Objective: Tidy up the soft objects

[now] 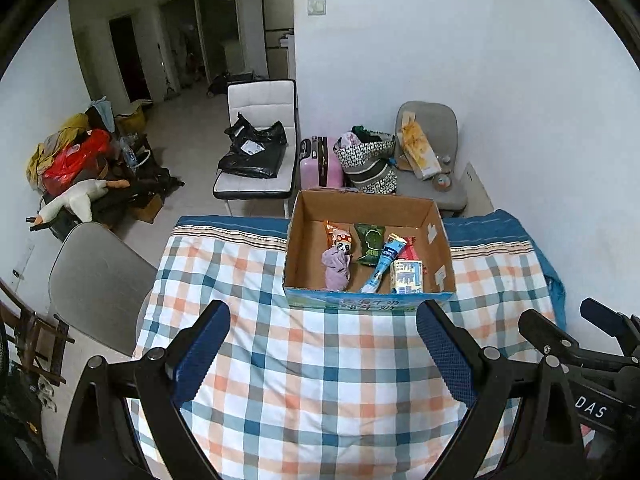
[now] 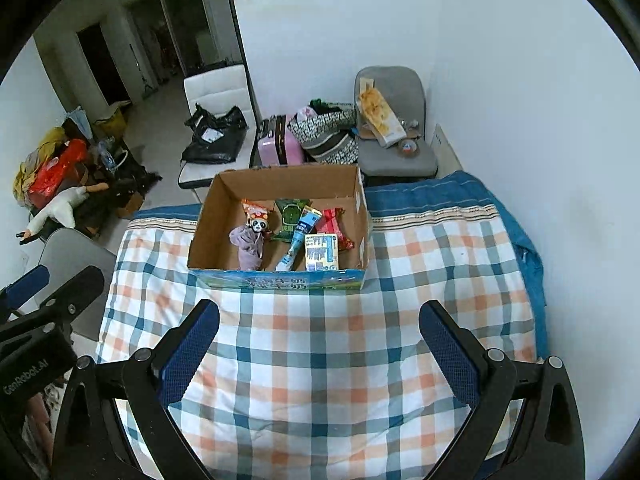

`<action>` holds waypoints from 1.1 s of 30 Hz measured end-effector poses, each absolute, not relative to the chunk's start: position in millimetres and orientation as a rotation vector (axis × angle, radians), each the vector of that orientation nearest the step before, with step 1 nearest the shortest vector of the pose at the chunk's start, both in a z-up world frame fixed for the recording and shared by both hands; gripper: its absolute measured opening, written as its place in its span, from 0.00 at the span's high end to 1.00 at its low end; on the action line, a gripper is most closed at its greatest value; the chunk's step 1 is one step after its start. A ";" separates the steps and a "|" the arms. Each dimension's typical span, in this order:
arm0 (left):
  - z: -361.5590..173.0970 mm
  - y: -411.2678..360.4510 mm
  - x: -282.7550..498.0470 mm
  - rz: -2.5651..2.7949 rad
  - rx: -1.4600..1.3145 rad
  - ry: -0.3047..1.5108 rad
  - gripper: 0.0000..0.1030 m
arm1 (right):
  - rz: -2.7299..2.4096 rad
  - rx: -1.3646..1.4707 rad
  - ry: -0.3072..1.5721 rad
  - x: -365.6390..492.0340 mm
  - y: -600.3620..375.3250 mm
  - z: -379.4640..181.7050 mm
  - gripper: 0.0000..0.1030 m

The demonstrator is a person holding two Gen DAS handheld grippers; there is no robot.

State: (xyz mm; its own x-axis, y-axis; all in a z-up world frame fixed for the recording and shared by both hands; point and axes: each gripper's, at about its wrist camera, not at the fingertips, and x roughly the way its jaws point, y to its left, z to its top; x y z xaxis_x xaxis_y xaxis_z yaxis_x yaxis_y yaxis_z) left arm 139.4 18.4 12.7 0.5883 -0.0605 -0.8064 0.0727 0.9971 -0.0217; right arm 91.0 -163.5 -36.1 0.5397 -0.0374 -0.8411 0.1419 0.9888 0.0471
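An open cardboard box (image 1: 436, 216) stands on the plaid tablecloth (image 1: 312, 368) at the far side; it also shows in the right wrist view (image 2: 216, 208). Inside lie a purple plush toy with a panda face (image 1: 338, 264) (image 2: 250, 244), a green snack packet (image 1: 370, 242) (image 2: 290, 216), a blue tube (image 1: 384, 264) (image 2: 298, 240), a red packet (image 2: 334, 220) and a small carton (image 1: 407, 277) (image 2: 321, 256). My left gripper (image 1: 322, 316) is open and empty above the cloth, short of the box. My right gripper (image 2: 320, 316) is open and empty beside it.
Behind the table stand a white chair with a black bag (image 1: 256, 148), a pink suitcase (image 1: 320, 164), a patterned bag (image 1: 368, 164) and a grey chair (image 1: 432, 148). A grey chair (image 1: 96, 276) sits at the table's left. Clutter with a plush goose (image 1: 76, 200) lies left.
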 end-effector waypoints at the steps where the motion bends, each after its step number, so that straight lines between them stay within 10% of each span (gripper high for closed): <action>1: 16.6 18.9 134.7 -0.079 0.016 0.934 0.07 | -0.102 0.119 0.990 88.3 -163.6 -32.0 0.01; 33: 38.4 25.8 123.5 -0.066 0.037 0.890 0.01 | -0.112 0.098 0.920 67.8 -158.8 10.5 0.01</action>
State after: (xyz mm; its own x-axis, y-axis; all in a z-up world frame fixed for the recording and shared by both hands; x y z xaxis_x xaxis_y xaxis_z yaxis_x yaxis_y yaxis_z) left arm 123.5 25.8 38.4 0.6273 -0.0422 -0.7776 0.0734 0.9973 0.0051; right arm 67.8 -158.8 10.5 0.6005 -0.0547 -0.7977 0.1389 0.9896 0.0367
